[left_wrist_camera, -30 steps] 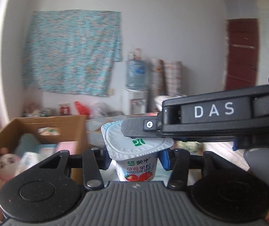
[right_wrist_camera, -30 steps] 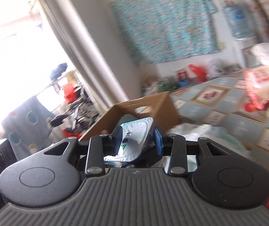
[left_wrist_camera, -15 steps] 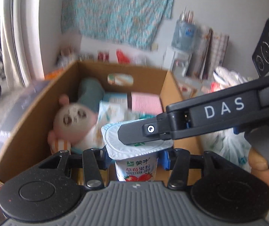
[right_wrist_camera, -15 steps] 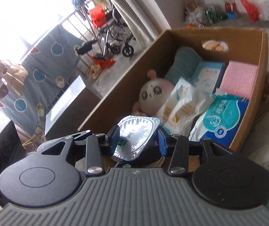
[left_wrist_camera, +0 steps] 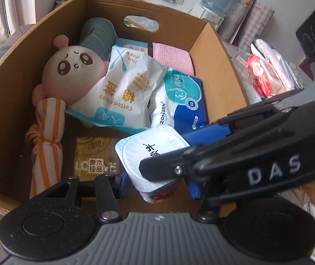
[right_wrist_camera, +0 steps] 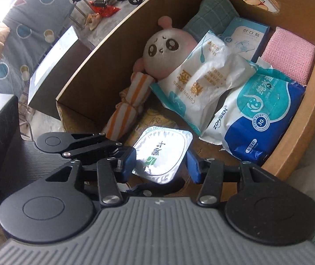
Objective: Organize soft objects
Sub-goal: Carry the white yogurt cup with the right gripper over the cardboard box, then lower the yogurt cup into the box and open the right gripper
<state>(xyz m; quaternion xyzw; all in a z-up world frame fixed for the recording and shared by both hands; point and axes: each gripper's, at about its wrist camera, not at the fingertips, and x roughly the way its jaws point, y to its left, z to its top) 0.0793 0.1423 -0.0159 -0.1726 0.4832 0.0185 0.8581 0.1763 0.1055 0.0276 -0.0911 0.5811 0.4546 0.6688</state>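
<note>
Both our grippers have swung over the box (left_wrist_camera: 219,70), the right gripper (right_wrist_camera: 160,162) just widening off the cup (right_wrist_camera: 162,152), the left gripper (left_wrist_camera: 157,184) half open around it, so we judge release near.

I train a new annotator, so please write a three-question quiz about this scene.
1. True or false: the pink round-headed plush toy lies outside the brown cardboard box.
2. Which pack lies partly on that toy? A white cotton swab pack; B blue wipes pack; C gold tissue pack.
3. What is between the left gripper's fingers?
Key: 1 false; 2 A; 3 the white plastic yogurt cup with foil lid.
</note>
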